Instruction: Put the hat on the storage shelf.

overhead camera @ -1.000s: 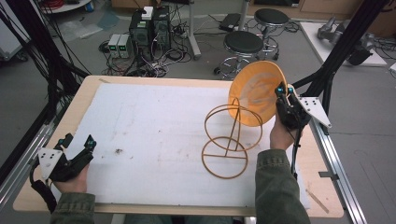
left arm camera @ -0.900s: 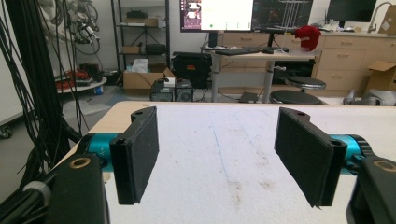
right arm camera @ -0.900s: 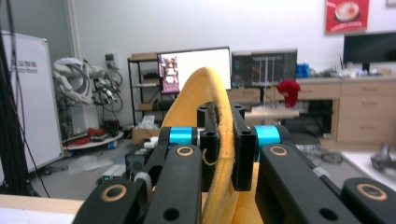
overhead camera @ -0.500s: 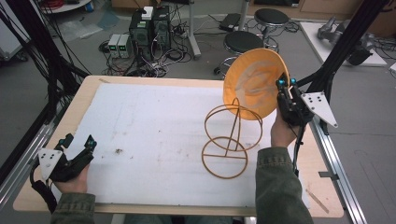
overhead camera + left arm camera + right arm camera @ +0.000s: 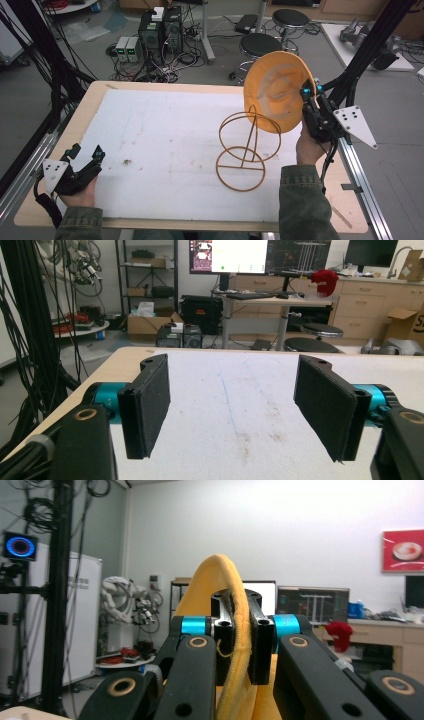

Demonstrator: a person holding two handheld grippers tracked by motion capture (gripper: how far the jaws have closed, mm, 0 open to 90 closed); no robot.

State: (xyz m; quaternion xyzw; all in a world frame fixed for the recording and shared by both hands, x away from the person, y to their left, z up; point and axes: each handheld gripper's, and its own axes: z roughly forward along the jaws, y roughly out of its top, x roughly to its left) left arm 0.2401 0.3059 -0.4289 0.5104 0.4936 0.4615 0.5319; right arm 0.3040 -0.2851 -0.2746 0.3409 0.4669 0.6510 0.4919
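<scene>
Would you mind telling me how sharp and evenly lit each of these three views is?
High view: soft, even light, faint shadows under the wire stand. Left gripper view: pads fairly sharp, background softer, monitor washed out. Right gripper view: yellow hat close and slightly blurred, white wall bright behind it.

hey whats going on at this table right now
A person holds a gripper in each hand. The right gripper has its jaws shut on the edge of an orange hat, holding it in the air above a wire stand that sits on the white mat. The hat is not on the stand yet. The left gripper rests near the table's front left corner, jaws open with nothing between them.
</scene>
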